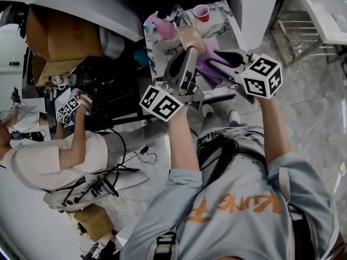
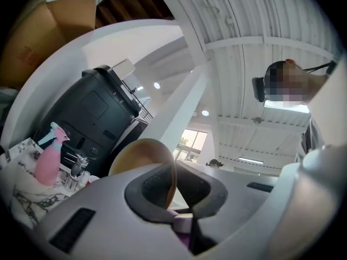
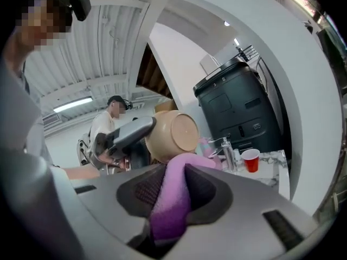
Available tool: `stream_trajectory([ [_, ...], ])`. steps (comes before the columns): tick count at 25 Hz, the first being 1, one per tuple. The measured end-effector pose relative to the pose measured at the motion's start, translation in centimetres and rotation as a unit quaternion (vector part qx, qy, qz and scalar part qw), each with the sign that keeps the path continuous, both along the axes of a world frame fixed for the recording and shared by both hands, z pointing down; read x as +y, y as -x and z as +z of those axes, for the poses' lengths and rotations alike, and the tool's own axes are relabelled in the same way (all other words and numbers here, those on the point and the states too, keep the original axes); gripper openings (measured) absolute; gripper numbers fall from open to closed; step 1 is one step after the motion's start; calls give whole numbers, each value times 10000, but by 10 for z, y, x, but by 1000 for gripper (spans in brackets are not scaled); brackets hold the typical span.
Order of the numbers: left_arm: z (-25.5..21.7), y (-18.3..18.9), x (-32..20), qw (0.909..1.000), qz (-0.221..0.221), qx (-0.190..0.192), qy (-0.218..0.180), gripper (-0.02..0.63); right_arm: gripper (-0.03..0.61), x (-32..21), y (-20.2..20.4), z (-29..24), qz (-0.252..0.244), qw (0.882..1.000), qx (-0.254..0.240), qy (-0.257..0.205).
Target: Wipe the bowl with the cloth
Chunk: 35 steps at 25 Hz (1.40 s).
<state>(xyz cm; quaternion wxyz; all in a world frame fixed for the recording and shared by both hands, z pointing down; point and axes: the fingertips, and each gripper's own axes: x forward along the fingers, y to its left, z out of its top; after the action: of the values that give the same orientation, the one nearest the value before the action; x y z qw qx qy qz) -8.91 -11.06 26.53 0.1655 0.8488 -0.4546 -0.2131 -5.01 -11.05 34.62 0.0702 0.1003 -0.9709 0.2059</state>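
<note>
**Right tool bringing the cloth to the held bowl**

Right tool (image 3: 176, 191) is sitting closest, with its jaws closed on a fold of the purple cloth (image 3: 172, 199), and the loose end is standing up beyond the tips. The left tool (image 1: 187, 53) is clamping the rim of the tan bowl (image 3: 173, 137) and holding it in the air over the marble counter (image 1: 157, 53). From the right tool, the bowl is lying straight ahead and a little to the left, just beyond the cloth. I cannot tell if the two are touching. The bowl is turning its round foot and outer wall toward the cloth, so its mouth is facing away. In my judgement the right tool is the nearer one for wiping, and it is needing only a short push forward to reach the outside. Farther on the counter, a red cup (image 3: 250, 160) and a pink spray bottle (image 1: 162, 26) are standing.
</note>
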Motion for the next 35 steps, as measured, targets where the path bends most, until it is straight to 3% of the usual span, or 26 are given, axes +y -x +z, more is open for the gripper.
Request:
stream_trajectory([
  [5, 9, 24, 4, 9992, -352, 167, 103, 33, 123, 5, 6, -10, -200, 9992, -353, 20],
  [12, 21, 36, 7, 9987, -424, 132, 234, 34, 123, 3, 0, -33, -253, 9947, -991, -42],
  [16, 31, 19, 7, 9994, -49, -44, 354, 34, 123, -8, -13, -48, 2, 9903, -1389, -100],
  [21, 25, -4, 9, 9978, 642, 44, 166, 34, 123, -28, -31, -52, 482, 9863, -1576, -91],
  [28, 13, -38, 17, 9856, 1677, 163, -149, 34, 123, -56, -53, -53, 987, 9777, -1848, 121],
  [35, 6, -42, 13, 9827, 1810, 294, -254, 34, 123, -72, -50, -44, 1194, 9768, -1763, 226],
])
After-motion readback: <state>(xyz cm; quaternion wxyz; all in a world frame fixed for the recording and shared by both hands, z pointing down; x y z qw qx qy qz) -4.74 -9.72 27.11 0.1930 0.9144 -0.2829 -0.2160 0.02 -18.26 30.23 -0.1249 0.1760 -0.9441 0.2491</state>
